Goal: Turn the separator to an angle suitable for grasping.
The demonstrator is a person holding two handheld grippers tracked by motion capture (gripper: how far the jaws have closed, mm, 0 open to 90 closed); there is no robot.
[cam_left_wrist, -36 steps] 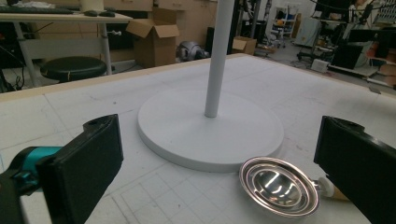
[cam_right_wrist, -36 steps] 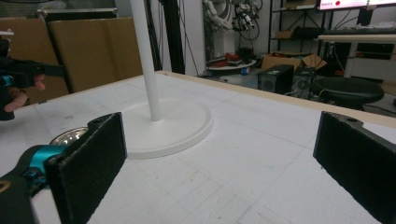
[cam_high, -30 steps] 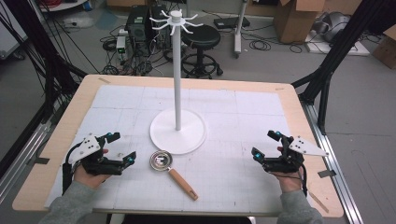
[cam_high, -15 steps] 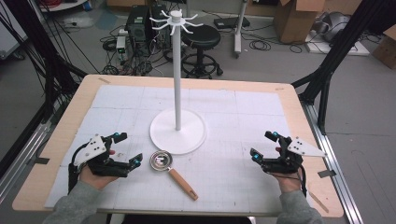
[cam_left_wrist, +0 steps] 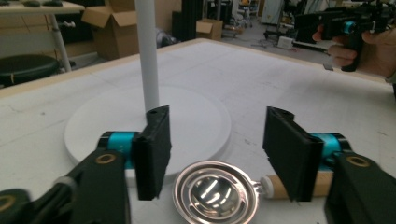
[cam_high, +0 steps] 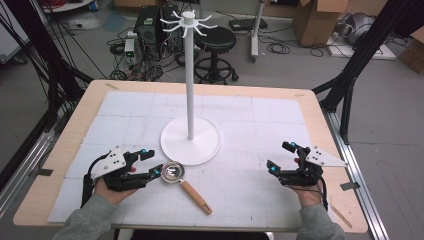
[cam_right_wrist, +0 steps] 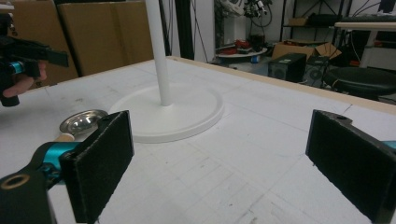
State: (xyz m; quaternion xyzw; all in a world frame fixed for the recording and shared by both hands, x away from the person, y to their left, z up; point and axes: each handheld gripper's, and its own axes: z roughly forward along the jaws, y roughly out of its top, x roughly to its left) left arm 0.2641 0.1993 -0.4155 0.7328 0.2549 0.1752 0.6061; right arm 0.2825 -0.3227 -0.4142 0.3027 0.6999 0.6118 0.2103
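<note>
A small metal strainer spoon (cam_high: 170, 173) with a wooden handle (cam_high: 196, 196) lies on the white mat, in front of the white hook stand (cam_high: 190, 140). My left gripper (cam_high: 152, 162) sits just left of the spoon's bowl. Its jaws have just been closing and stand half apart. In the left gripper view the bowl (cam_left_wrist: 215, 193) lies low between the pads (cam_left_wrist: 154, 149), and neither pad presses on it. My right gripper (cam_high: 280, 156) rests open at the right of the mat with nothing between its pads (cam_right_wrist: 105, 163).
The stand's tall pole (cam_high: 189, 75) rises from a round base and carries hooks at the top. The wooden table edge (cam_high: 345, 200) runs close to the right hand. Boxes, a stool and cables lie on the floor beyond the table.
The left gripper has slid right toward the spoon's bowl and its jaws have narrowed. The right gripper has kept still.
</note>
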